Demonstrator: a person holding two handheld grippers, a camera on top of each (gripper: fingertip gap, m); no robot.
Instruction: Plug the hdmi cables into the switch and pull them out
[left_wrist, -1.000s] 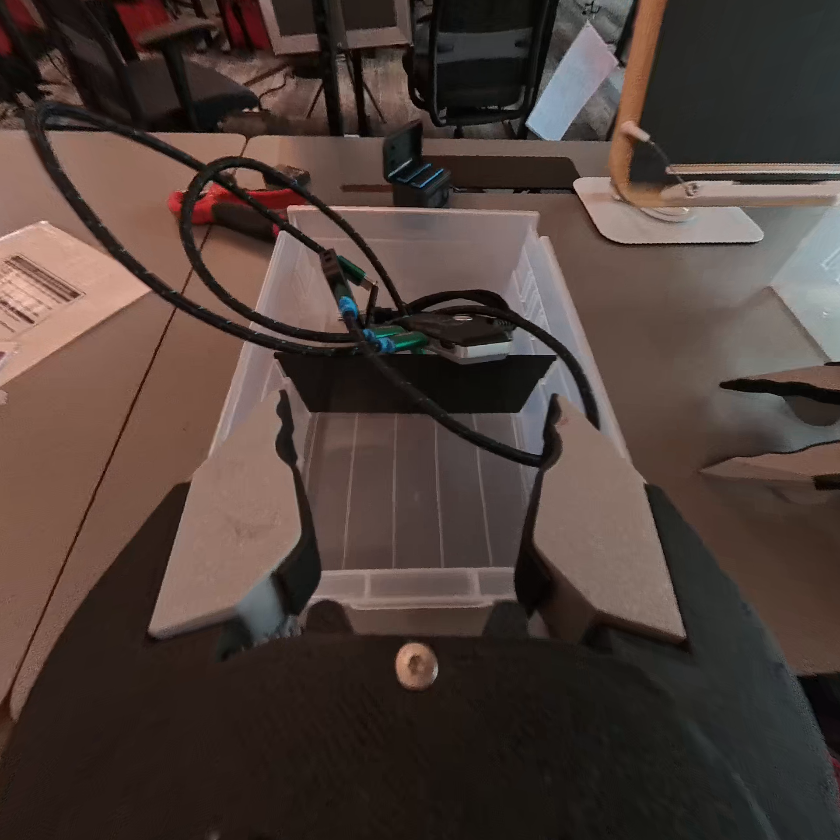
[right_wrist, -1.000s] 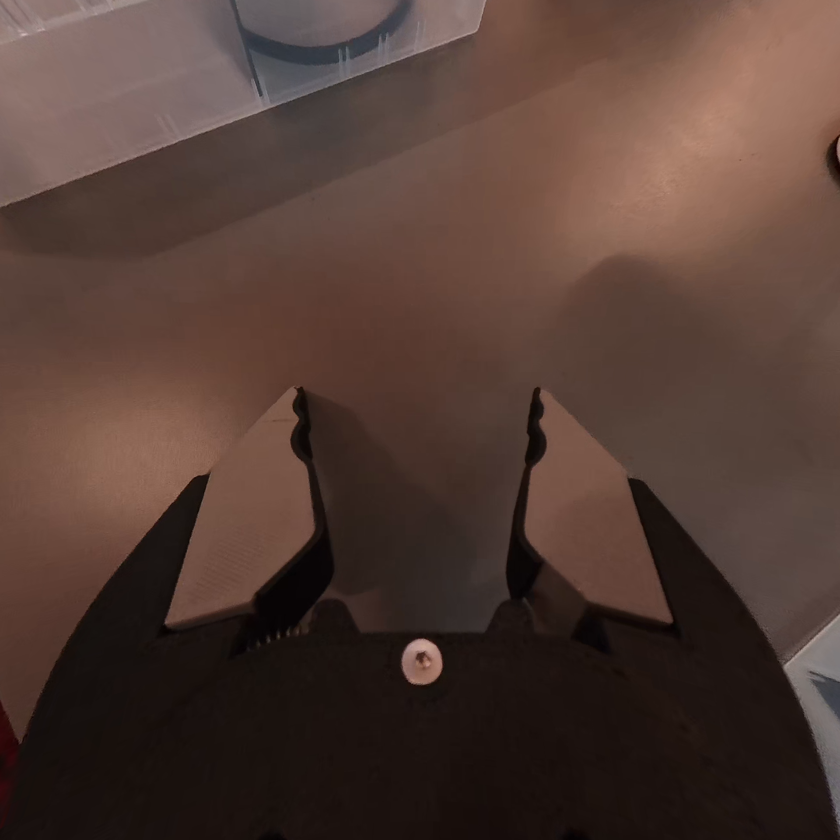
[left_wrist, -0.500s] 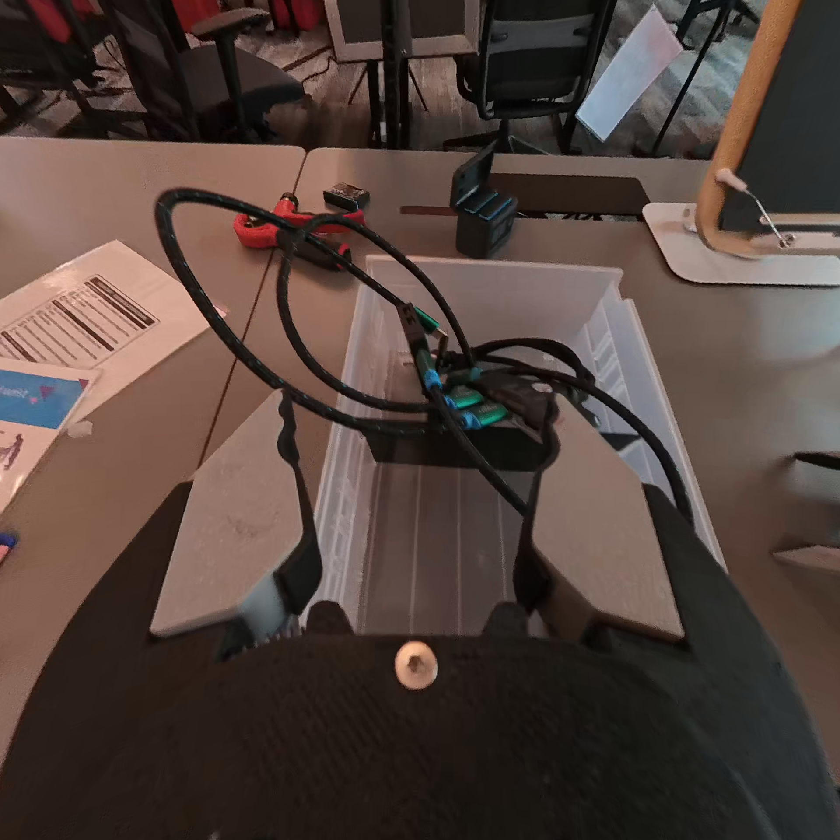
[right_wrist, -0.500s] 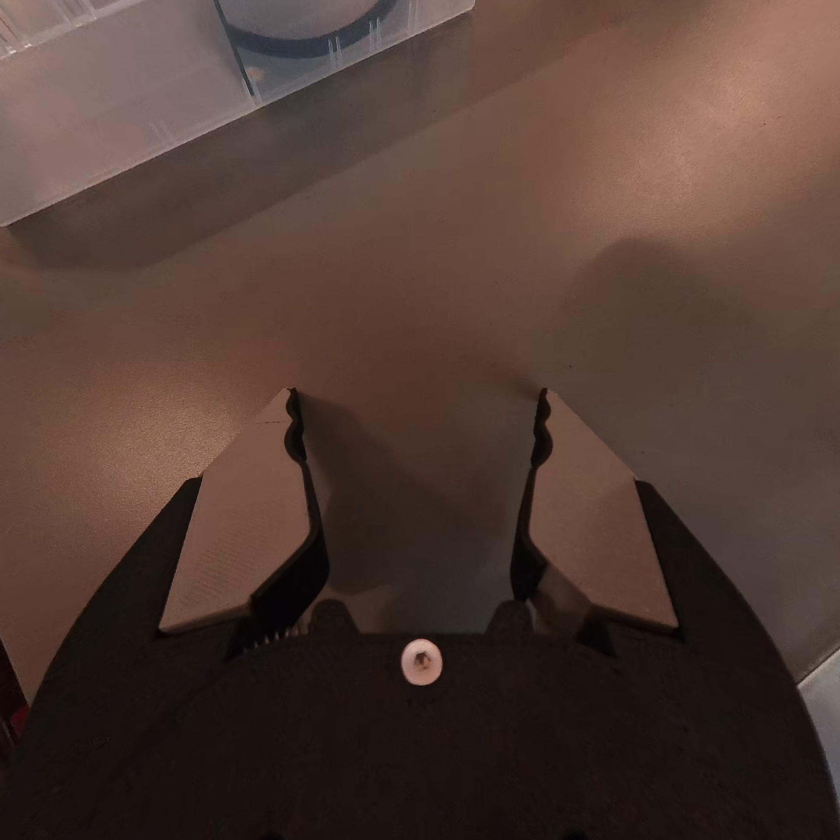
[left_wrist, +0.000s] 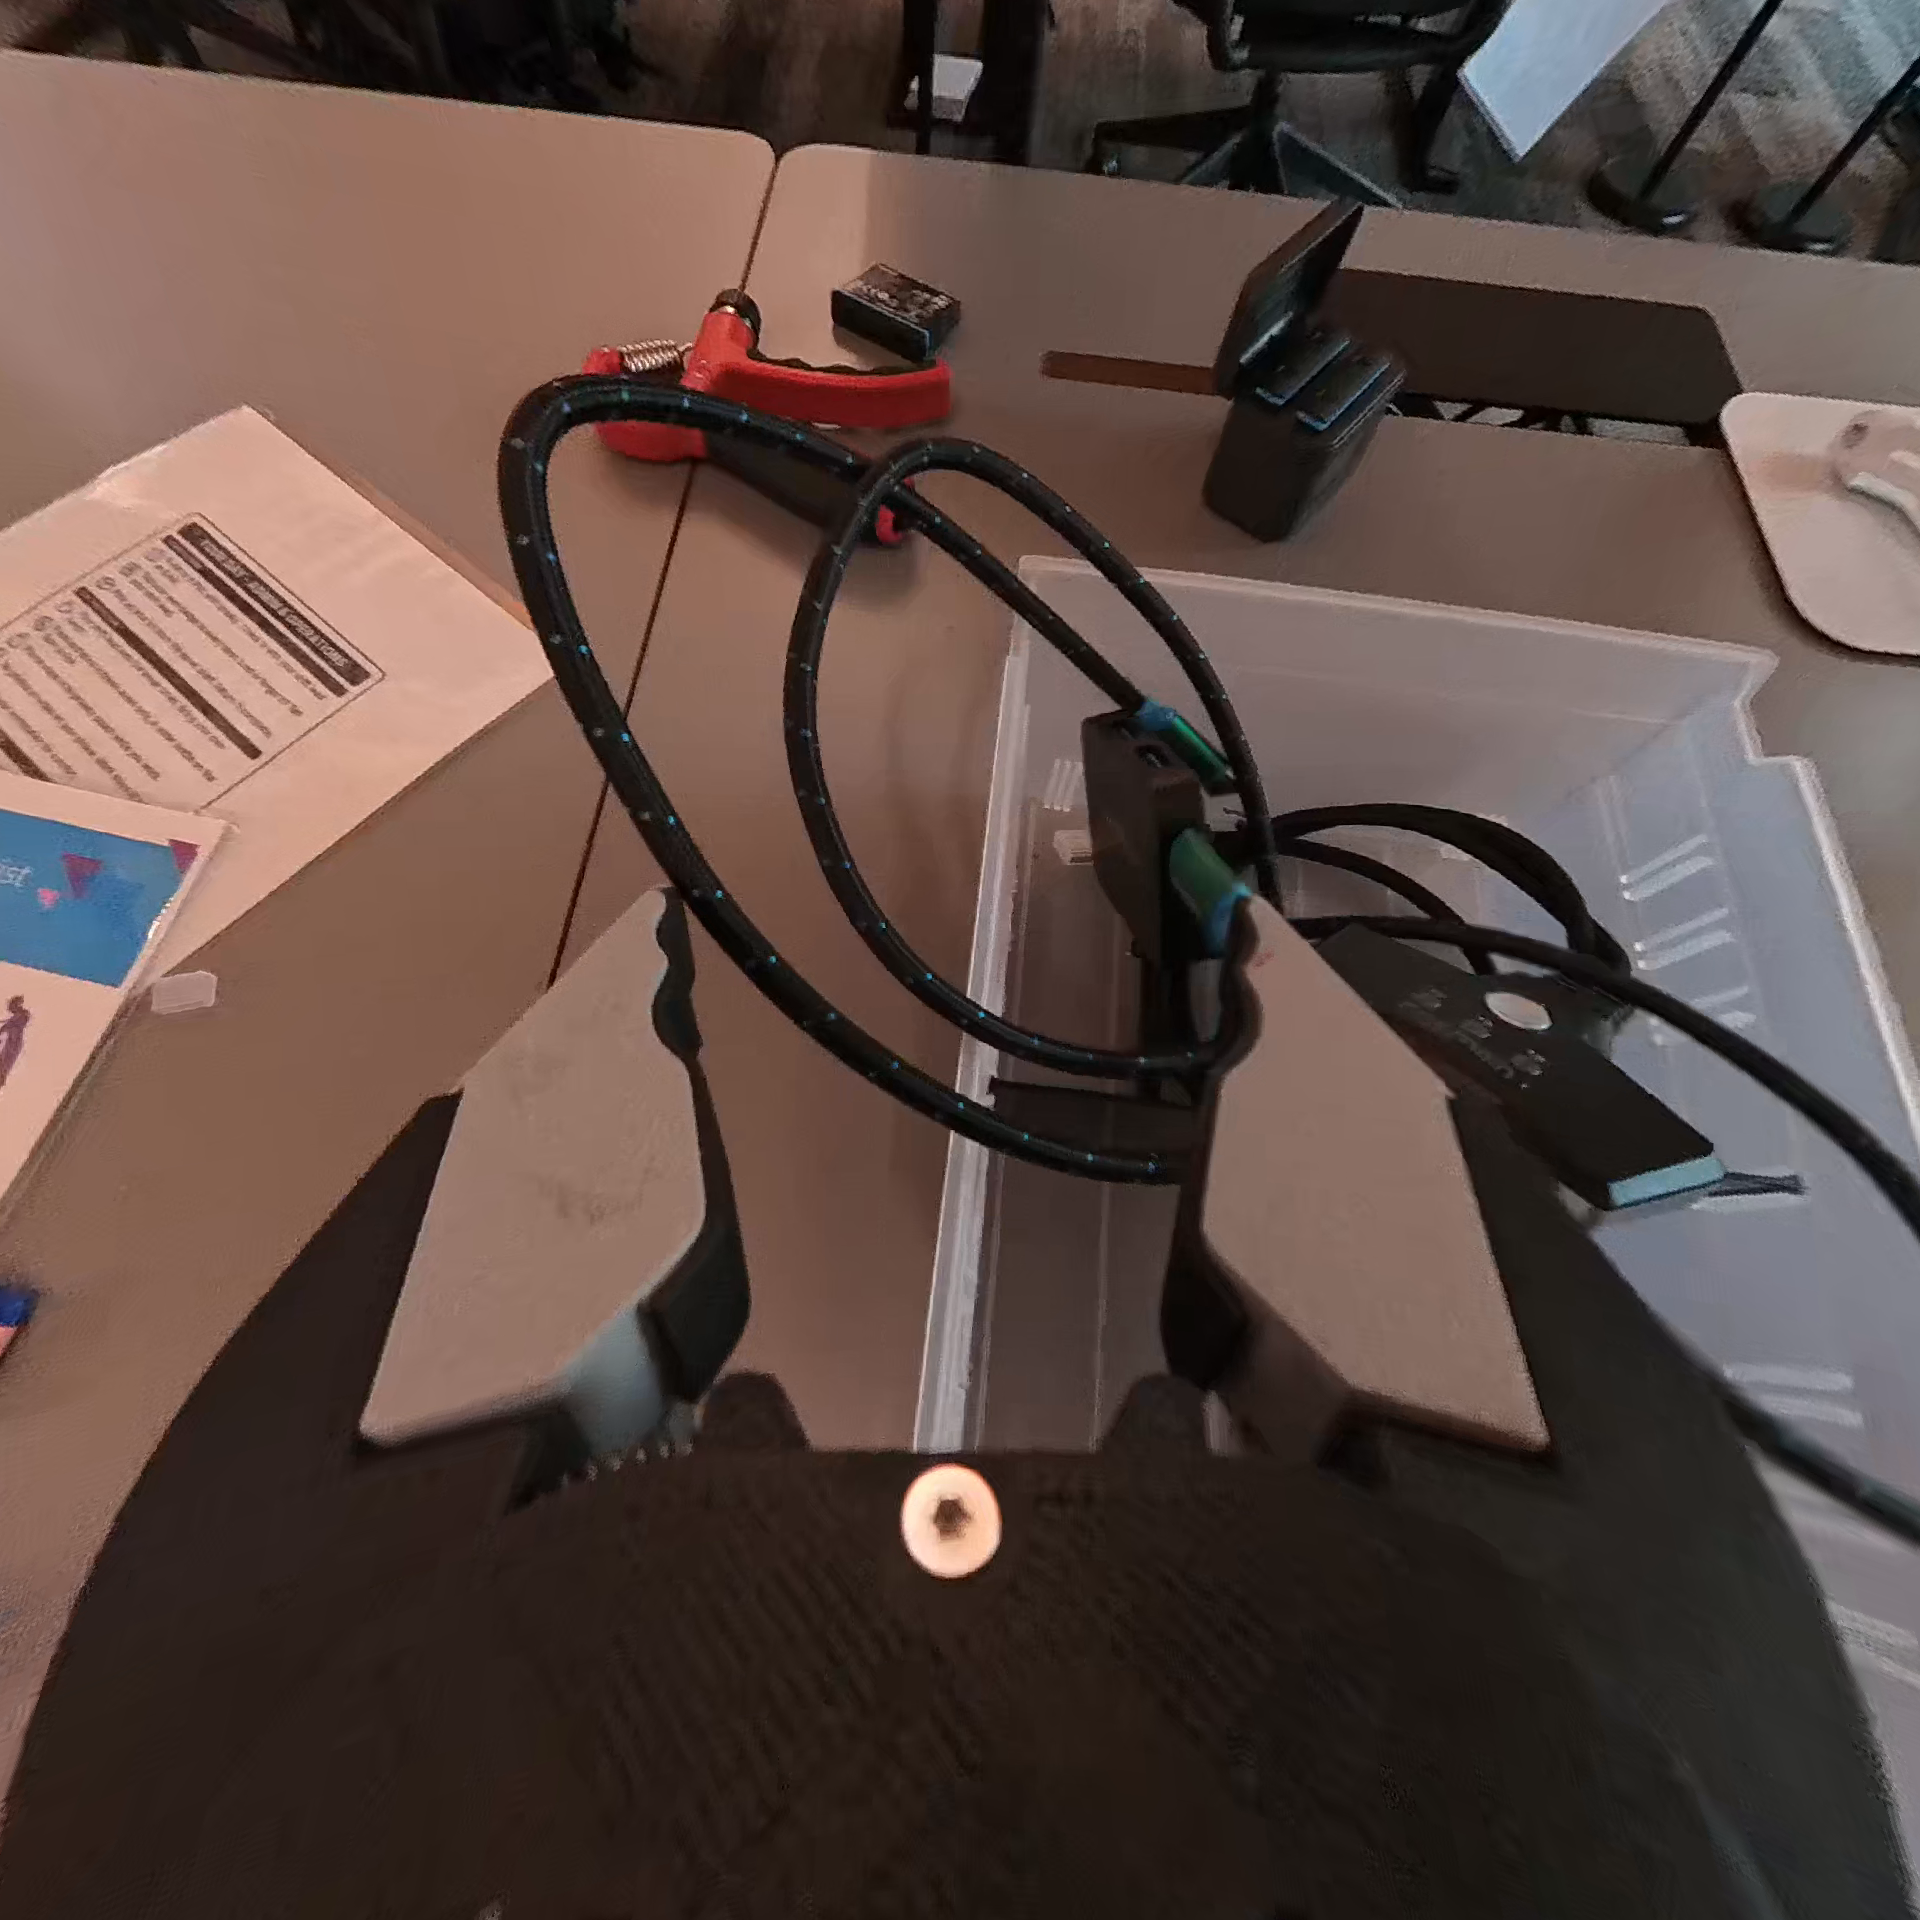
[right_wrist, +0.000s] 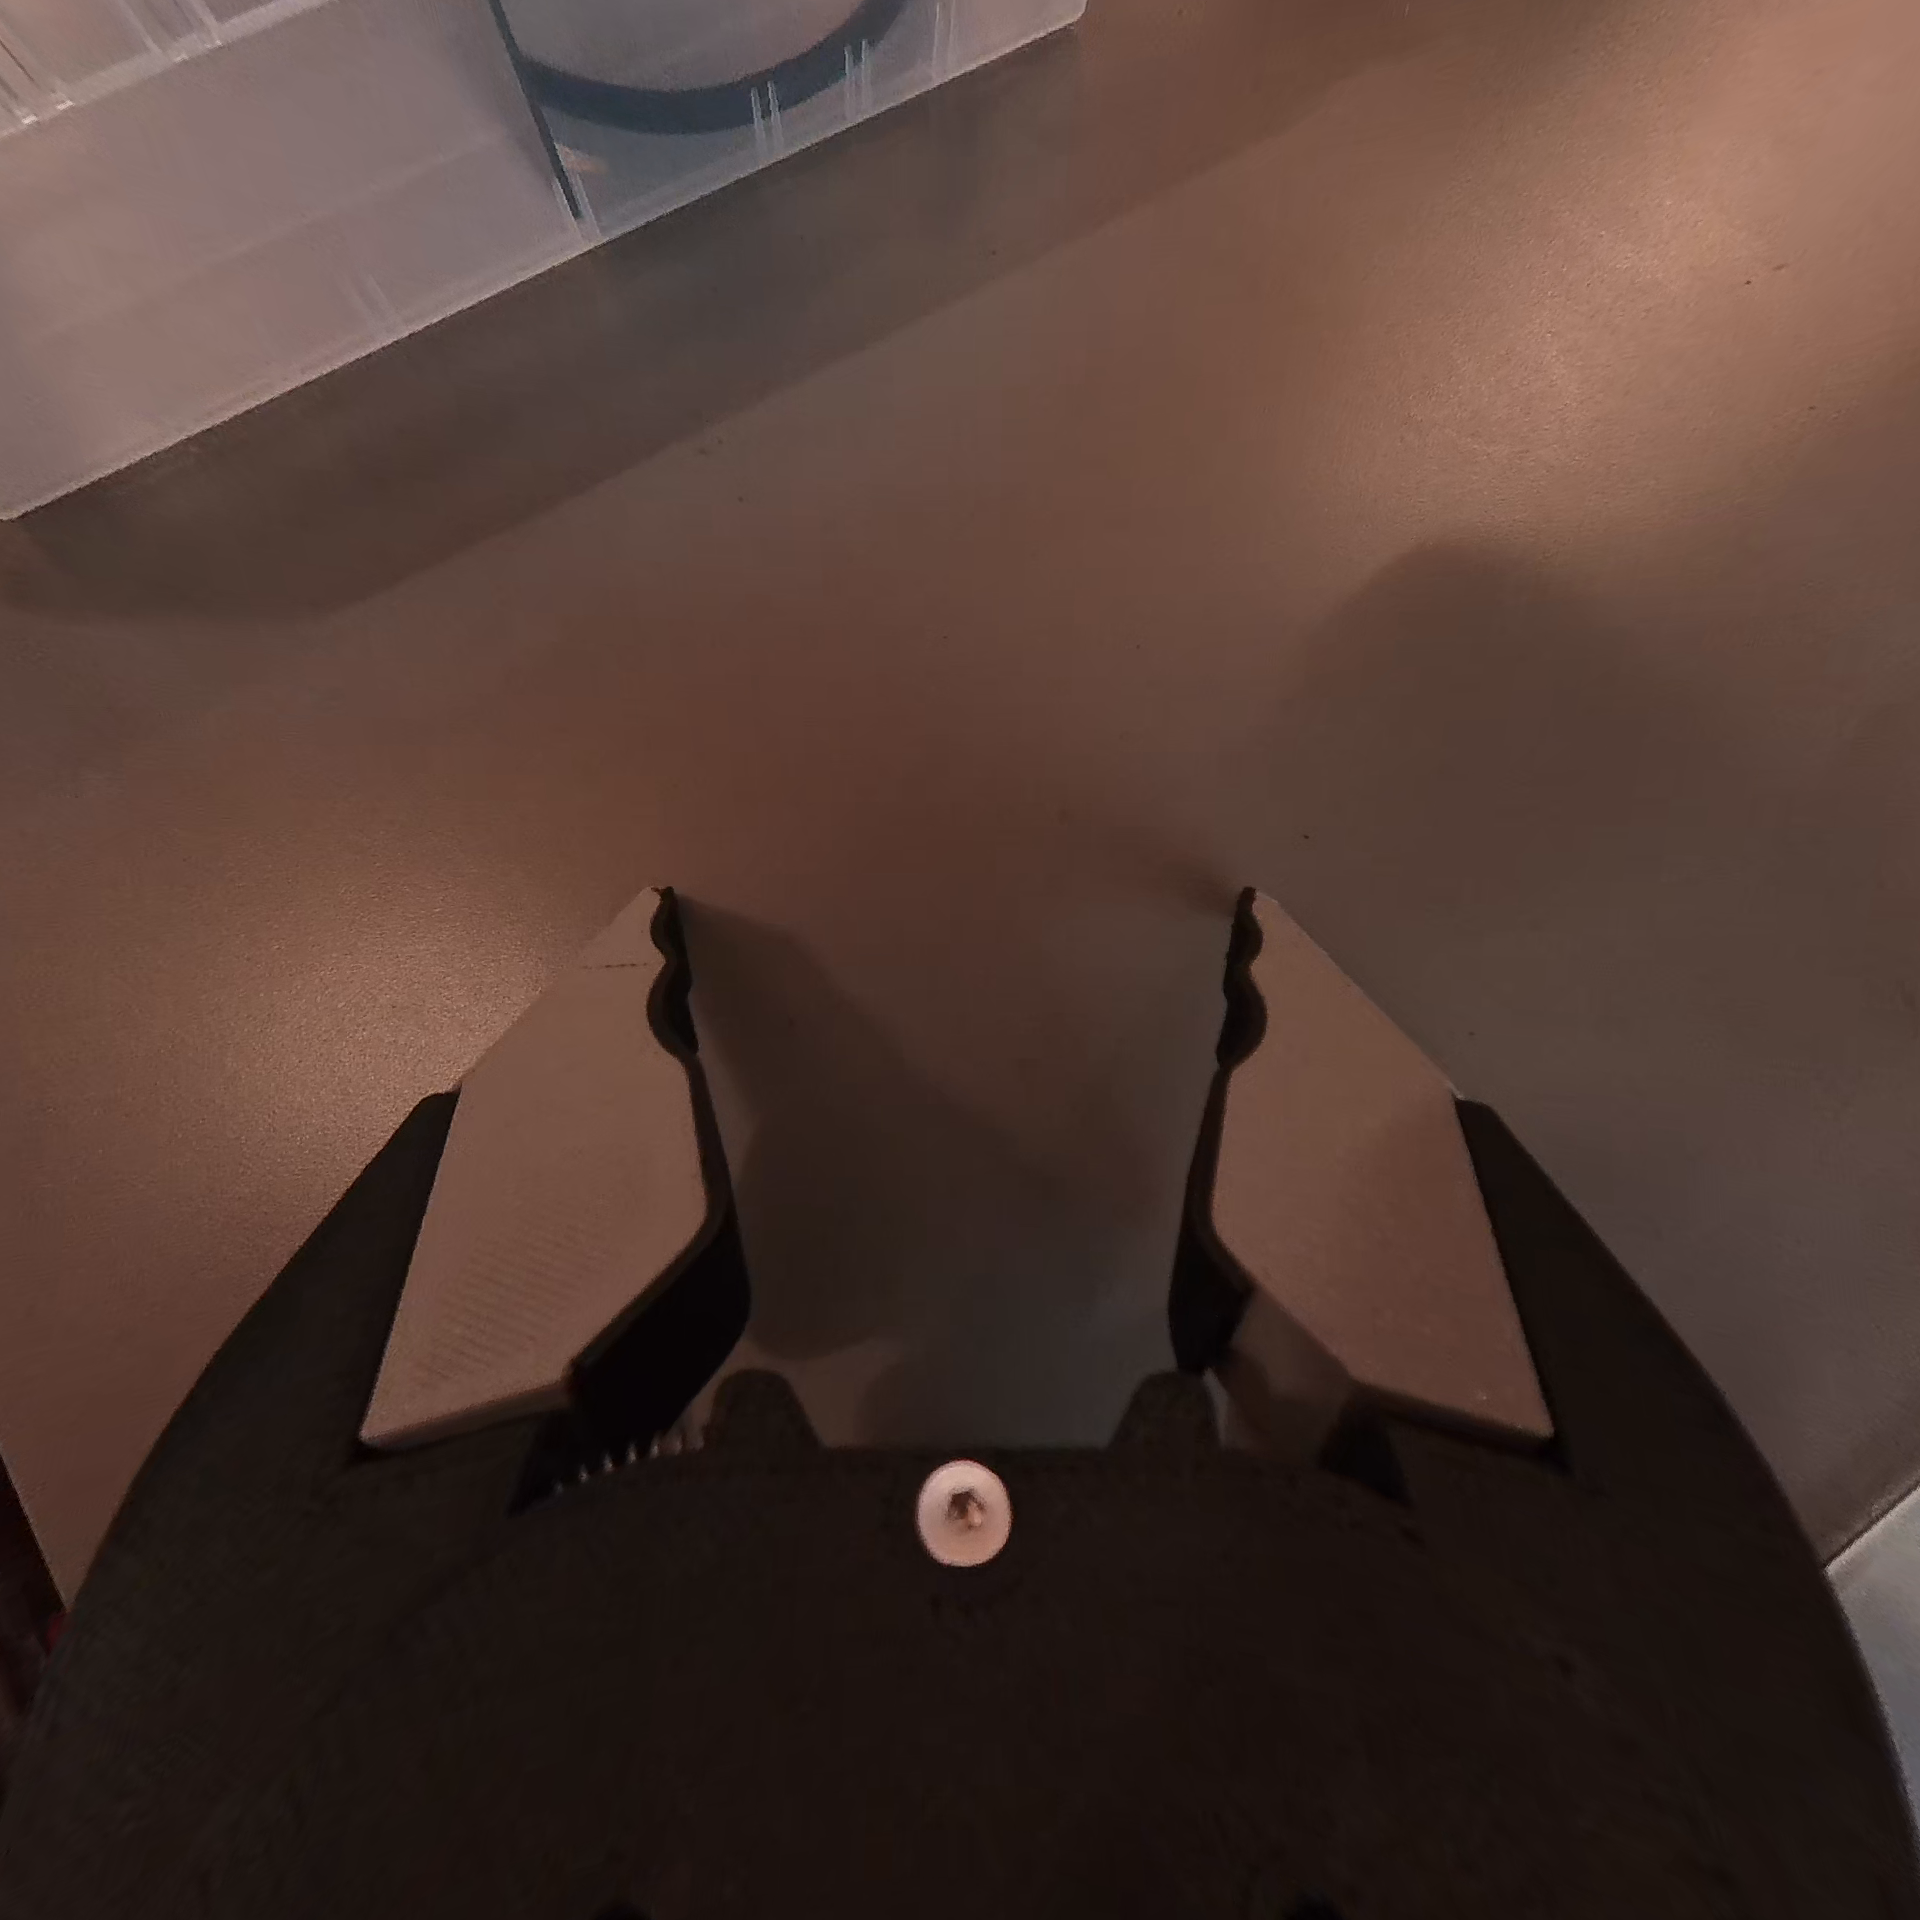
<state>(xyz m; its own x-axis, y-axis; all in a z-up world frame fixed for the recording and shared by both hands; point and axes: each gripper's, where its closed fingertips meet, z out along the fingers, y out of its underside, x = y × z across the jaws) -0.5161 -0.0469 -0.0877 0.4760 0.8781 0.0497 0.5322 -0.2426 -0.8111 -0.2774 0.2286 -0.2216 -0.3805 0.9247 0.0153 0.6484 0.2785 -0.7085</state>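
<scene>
Black braided HDMI cables (left_wrist: 582, 665) rise in two loops out of a clear plastic bin (left_wrist: 1351, 623). Their green and blue plugs (left_wrist: 1195, 862) sit at a small black block (left_wrist: 1132, 821) inside the bin. The flat black switch (left_wrist: 1496, 1049) with a round button lies tilted just right of it. My left gripper (left_wrist: 951, 935) is open over the bin's left wall. The cable loops pass between its fingers and rest against the right fingertip (left_wrist: 1242, 966). My right gripper (right_wrist: 956, 935) is open and empty, low over the bare table (right_wrist: 1039, 623).
A red clamp tool (left_wrist: 810, 384), a small black box (left_wrist: 894, 301) and a black open case (left_wrist: 1299, 436) lie beyond the bin. Printed sheets (left_wrist: 208, 644) lie at the left and a grey pad (left_wrist: 1818, 520) at the right. Another clear bin (right_wrist: 260, 260) stands beyond the right gripper.
My left gripper has moved left and closer, so the bin now sits to the right and the cable loops lie between its fingers. The right gripper has barely moved.
</scene>
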